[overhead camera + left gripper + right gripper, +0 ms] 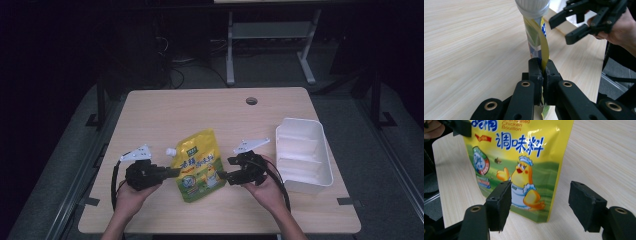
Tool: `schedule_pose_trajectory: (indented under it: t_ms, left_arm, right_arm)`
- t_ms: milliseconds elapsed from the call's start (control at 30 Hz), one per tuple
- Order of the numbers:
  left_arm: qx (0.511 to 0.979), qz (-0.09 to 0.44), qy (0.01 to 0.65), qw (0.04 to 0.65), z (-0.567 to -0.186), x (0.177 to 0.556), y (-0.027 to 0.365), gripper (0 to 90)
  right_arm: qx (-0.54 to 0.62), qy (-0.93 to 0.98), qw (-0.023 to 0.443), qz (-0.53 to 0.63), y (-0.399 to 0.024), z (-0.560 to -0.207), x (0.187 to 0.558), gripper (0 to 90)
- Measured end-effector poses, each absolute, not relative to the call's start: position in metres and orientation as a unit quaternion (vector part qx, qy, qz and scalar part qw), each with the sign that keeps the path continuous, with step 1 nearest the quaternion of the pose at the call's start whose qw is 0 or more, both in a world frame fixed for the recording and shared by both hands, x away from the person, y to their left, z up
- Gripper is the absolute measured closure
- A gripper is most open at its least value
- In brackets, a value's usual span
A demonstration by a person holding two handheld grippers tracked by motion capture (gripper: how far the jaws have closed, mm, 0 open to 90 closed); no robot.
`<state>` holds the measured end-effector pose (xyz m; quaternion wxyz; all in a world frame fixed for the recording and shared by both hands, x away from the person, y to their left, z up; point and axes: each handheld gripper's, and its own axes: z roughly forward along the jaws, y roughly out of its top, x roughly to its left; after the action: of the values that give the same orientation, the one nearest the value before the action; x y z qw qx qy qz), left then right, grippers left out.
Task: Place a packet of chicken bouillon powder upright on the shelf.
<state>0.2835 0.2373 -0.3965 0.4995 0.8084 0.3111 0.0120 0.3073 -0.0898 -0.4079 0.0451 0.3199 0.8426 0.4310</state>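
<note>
With the left gripper (172, 172) clenched on the pouch (198, 164) edge mid-table, bring the released right gripper (223, 175) from three o'clock onto the opposite edge, squarely.

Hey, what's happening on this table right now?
A person works two handheld grippers on a yellow seasoning pouch. The left gripper is clamped shut on the pouch's edge, below its white cap. The right gripper is open, its jaws on either side of the pouch's other edge. A white bin sits at the right.
</note>
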Motion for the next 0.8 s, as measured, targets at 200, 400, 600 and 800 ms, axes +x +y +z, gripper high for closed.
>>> schedule_pose_trajectory:
  t_ms: [200, 400, 600, 800]
  left_arm:
    - [0.821, 0.004, 0.27, 0.503, -0.393, 0.278, 0.226, 87.2]
    - [0.834, -0.012, 0.235, 0.499, -0.391, 0.273, 0.215, 87.3]
    - [0.836, -0.008, 0.234, 0.496, -0.393, 0.274, 0.214, 87.2]
    - [0.82, -0.012, 0.27, 0.505, -0.4, 0.282, 0.226, 76.8]
  right_arm:
    - [0.317, 0.832, 0.035, 0.453, -0.095, -0.404, 0.307, 35.7]
    - [0.315, 0.823, 0.015, 0.472, -0.099, -0.403, 0.309, 40.9]
    - [0.3, 0.82, 0.018, 0.487, -0.103, -0.399, 0.304, 66.5]
    - [0.288, 0.822, -0.009, 0.491, -0.105, -0.399, 0.303, 89.3]
